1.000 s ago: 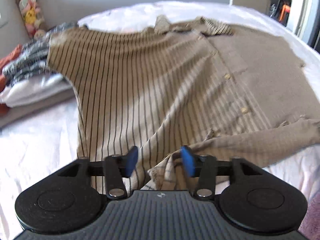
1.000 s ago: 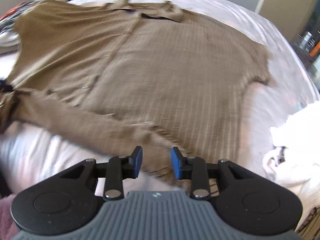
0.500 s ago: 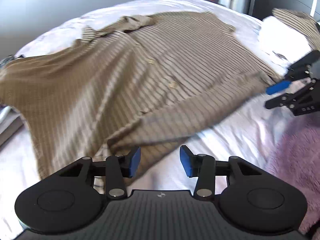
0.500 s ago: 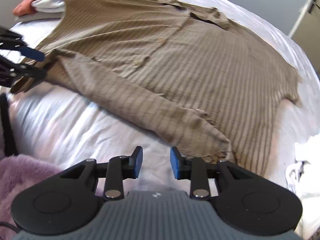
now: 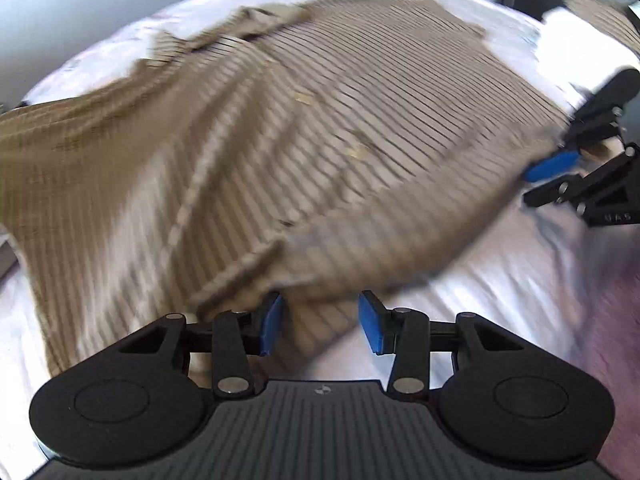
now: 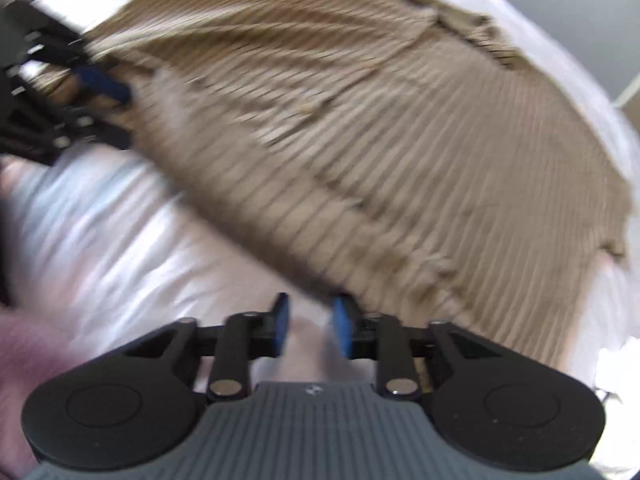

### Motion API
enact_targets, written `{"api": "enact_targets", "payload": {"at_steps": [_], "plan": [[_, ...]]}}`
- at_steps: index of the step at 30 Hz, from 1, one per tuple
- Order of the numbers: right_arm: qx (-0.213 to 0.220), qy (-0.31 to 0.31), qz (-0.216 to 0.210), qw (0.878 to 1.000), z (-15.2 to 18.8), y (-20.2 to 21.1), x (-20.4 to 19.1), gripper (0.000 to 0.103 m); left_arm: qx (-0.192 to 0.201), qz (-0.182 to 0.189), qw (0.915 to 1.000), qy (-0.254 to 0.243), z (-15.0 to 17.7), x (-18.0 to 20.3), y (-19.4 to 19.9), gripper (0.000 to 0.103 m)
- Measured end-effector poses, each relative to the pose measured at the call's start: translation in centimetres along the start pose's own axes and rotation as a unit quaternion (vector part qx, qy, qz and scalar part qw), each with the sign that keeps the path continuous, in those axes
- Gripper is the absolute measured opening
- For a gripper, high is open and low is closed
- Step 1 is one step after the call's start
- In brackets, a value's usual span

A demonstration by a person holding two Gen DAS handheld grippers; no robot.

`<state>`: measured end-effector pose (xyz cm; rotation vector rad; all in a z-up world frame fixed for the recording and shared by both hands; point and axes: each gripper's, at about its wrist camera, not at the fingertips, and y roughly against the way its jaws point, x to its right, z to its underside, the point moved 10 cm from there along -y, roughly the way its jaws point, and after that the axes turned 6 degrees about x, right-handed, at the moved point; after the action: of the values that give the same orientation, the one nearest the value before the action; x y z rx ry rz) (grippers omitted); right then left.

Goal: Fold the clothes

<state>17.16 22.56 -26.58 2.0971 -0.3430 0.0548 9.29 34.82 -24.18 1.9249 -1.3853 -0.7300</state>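
Two tools at near edge of bed (image 5: 500, 280), jaws apart, empty: left tool (image 5: 319, 328) wide, right tool (image 6: 308, 326) narrower. Shirt (image 5: 320, 128) spread flat on bed, sleeve (image 5: 380, 240) folded across hem. Risk: blurred, fast approach may pinch sheet or drag sleeve.

On the black frame of my right gripper (image 5: 576, 168), seen from my left wrist camera, I can make out pale raised letters that look like "UAS", too blurred to be sure, and nothing else here is readable.
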Motion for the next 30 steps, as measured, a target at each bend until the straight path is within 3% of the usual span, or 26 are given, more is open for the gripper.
{"api": "enact_targets", "payload": {"at_steps": [5, 10, 15, 18, 22, 26, 30], "plan": [[0.037, -0.087, 0.023, 0.995, -0.9, -1.1, 3.2, 0.016, 0.027, -0.035, 0.9977, 0.051, -0.3, -3.0, -1.0, 0.04], [0.043, -0.136, 0.026, 0.989, -0.9, -2.8, 4.9, 0.016, 0.021, -0.094, 0.9948, 0.034, 0.1, -4.8, -2.8, 0.041], [0.051, -0.108, 0.04, 0.992, -1.4, -3.8, 4.4, 0.018, 0.033, -0.124, 0.9918, 0.006, -0.3, -5.0, -2.5, 0.042], [0.056, -0.089, 0.049, 0.993, -1.7, -3.2, 4.3, 0.019, 0.052, -0.171, 0.9828, -0.045, -1.1, -4.4, -0.7, 0.042], [0.066, -0.072, 0.061, 0.993, -2.4, -0.7, 4.1, 0.025, 0.066, -0.167, 0.9801, -0.086, -1.5, -2.0, 2.0, 0.045], [0.062, -0.046, 0.018, 0.997, -2.8, 1.3, 1.0, 0.036, 0.025, -0.118, 0.9827, -0.14, -0.5, 1.5, 1.9, 0.048], [0.045, 0.017, 0.019, 0.999, -2.2, 0.7, -2.5, 0.043, -0.004, -0.107, 0.9719, -0.21, 1.2, 4.1, 0.1, 0.048]]}}
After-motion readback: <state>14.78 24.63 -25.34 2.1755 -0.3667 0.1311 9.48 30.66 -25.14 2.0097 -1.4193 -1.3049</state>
